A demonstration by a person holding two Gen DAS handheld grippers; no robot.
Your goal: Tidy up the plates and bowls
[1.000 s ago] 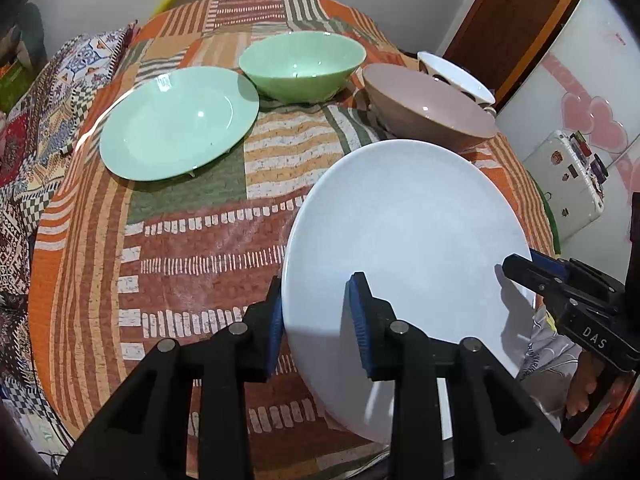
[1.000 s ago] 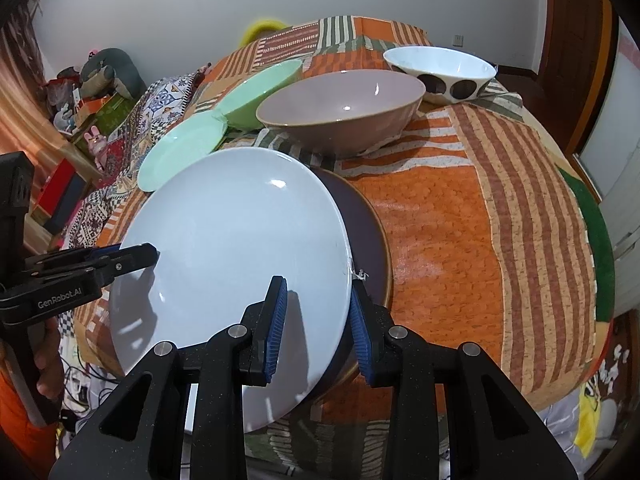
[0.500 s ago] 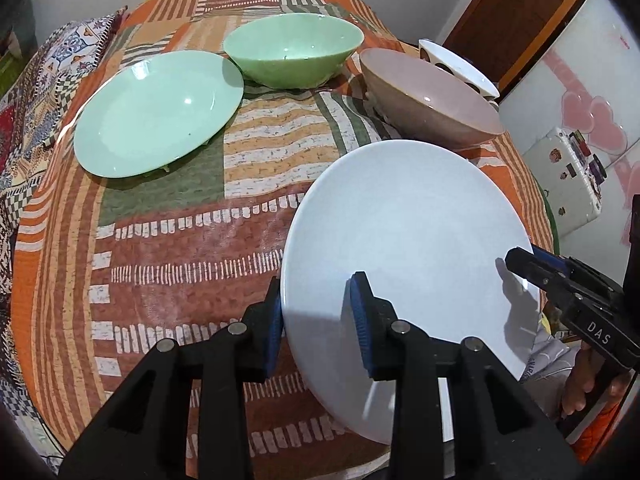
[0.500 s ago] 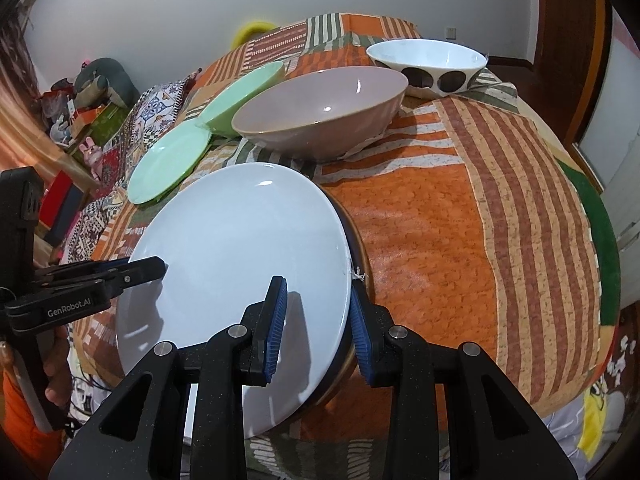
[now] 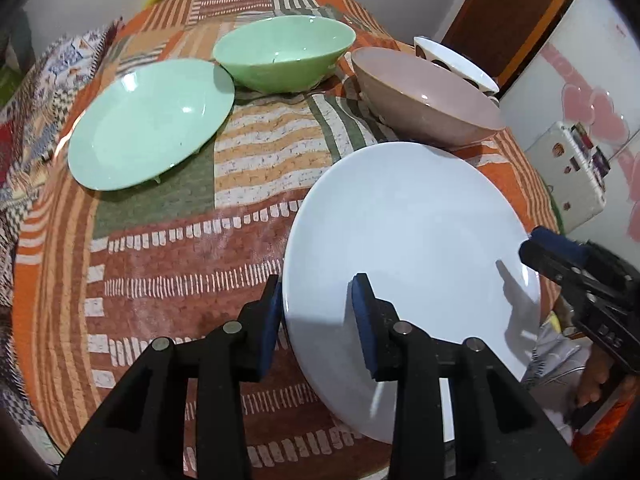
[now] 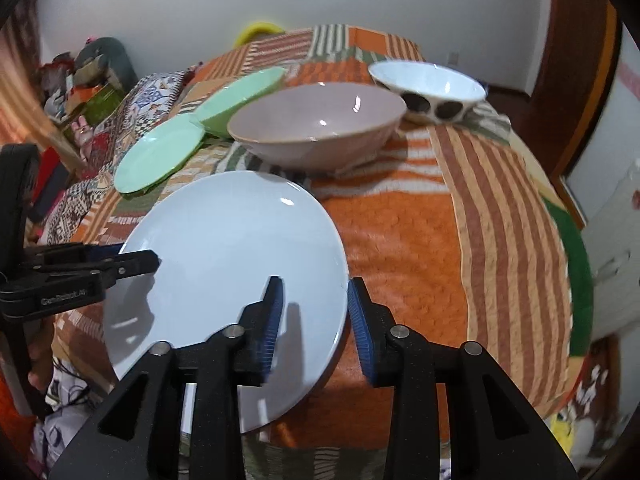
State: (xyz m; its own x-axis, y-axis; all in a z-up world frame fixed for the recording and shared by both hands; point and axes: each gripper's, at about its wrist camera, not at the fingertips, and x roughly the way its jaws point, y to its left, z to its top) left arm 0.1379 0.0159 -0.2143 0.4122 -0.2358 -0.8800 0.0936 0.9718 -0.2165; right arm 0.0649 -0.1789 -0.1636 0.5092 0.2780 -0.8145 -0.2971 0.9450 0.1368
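Observation:
A large pale blue plate is held between both grippers above the near part of the table. My left gripper is shut on its left rim. My right gripper is shut on its right rim. Each gripper shows at the plate's far edge in the other's view. A green plate lies at the left. A green bowl, a pinkish-brown bowl and a white bowl with dark spots stand along the far side.
The round table has an orange, brown and green patchwork cloth. A cluttered patterned surface lies to the left. A white appliance and a brown door stand to the right.
The blue plate has been lifted off a dark brown plate that showed under it in the right wrist view; that plate is out of sight now. Both grippers stay shut on the rim.

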